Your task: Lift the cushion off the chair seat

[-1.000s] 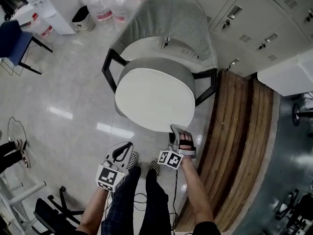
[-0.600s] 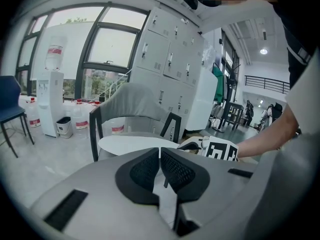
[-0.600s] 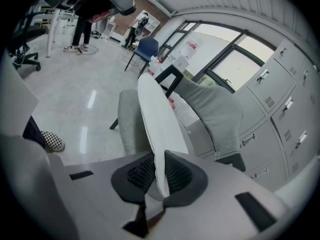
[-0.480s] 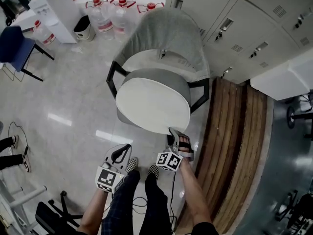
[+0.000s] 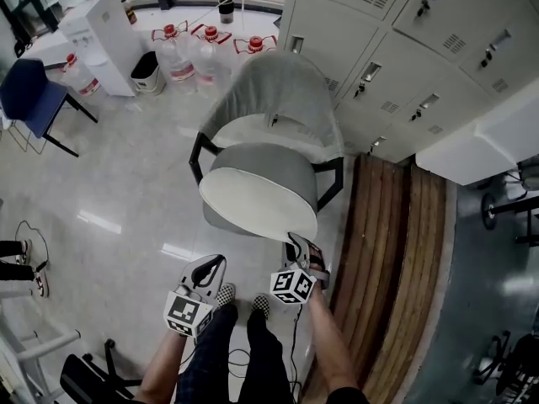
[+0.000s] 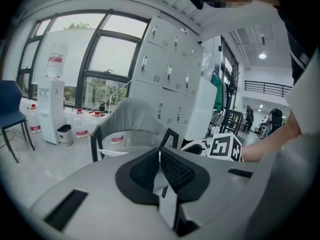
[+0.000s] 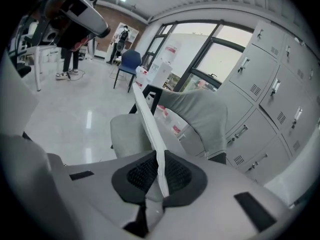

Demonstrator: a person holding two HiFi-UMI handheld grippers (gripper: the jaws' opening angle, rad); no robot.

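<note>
Right claw (image 7: 160, 173) pinches the thin rim of the oval white cushion (image 5: 257, 196); left claw (image 6: 160, 160) closed.

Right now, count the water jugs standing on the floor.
4 water jugs: three in a row behind the armchair, one beside the water dispenser. The armchair may hide more.

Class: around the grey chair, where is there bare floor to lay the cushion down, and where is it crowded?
Best for the cushion: the shiny floor left of the chair, towards the blue chair. The wooden strip on its right is bare but narrow. Crowded: water bottles and a bin behind the chair, lockers at its right.
</note>
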